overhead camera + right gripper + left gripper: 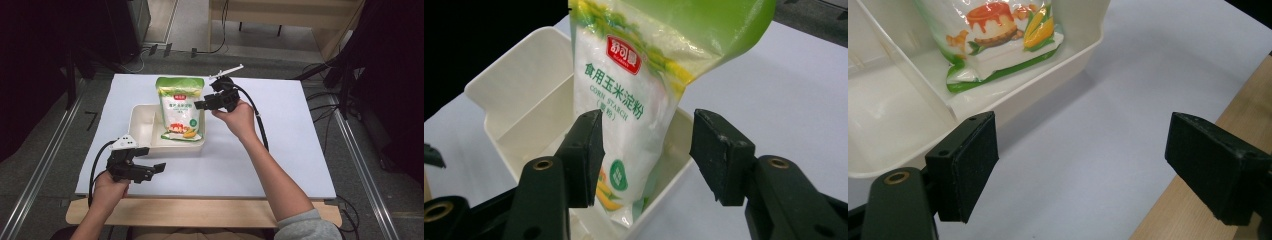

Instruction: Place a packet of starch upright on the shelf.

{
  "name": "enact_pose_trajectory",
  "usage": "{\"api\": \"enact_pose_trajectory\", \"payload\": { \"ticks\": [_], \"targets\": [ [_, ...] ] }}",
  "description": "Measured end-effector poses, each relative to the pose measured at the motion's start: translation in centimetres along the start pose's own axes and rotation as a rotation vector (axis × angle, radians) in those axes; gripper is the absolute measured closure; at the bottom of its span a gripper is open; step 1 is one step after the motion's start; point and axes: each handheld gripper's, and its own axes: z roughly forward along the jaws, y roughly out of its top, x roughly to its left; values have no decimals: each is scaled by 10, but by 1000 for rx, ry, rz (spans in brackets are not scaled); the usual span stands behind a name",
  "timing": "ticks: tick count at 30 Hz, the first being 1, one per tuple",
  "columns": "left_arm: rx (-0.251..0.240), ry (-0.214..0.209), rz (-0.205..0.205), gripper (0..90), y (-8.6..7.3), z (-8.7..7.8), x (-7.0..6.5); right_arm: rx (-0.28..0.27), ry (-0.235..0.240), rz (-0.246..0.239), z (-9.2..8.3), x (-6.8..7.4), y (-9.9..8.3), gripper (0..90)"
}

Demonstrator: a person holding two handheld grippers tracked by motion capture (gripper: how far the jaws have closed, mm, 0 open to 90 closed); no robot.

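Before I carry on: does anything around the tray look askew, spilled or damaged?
One thing: the corn starch bag is not flat in the white divided tray. Its bottom sits in the larger compartment while its top leans out over the far rim. The right gripper stands open around it. No spill or tear visible.

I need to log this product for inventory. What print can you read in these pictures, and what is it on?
"CORN STARCH": green letters on the front of the bag standing in the tray.
"食用玉米淀粉": large green characters above that, on the same bag.
Red brand badge near the bag's top: white characters too blurred to read surely.
Round green seal low on the bag: too small to read.
Nothing else carries print.
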Motion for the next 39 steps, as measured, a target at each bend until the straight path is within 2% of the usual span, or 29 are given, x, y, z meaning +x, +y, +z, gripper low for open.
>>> {"api": "enact_pose_trajectory", "payload": {
  "ticks": [5,9,15,19,26,27,31,34,39],
  "targets": [
    [1,2,-3,146,0,0,0,-3,7,-26,-16,2,-8,453],
    [4,3,3,146,0,0,0,-14,15,-28,-29,3,-19,443],
    [5,6,1,147,0,0,0,-13,6,-49,-43,1,-37,437],
    [7,15,1,146,0,0,1,-16,9,-44,-51,-2,-53,431],
    [12,15,4,147,0,0,1,-20,4,-7,-65,-8,-83,383],
    [12,15,4,146,0,0,1,-12,3,-15,-68,-10,-92,384],
    [8,15,10,146,0,0,0,1,-8,-22,-72,-12,-104,384],
    [8,17,6,147,0,0,0,7,-10,-7,-75,-15,-117,384],
    [11,12,11,146,0,1,0,-18,-23,10,-74,-17,-136,398]
  ]
}}
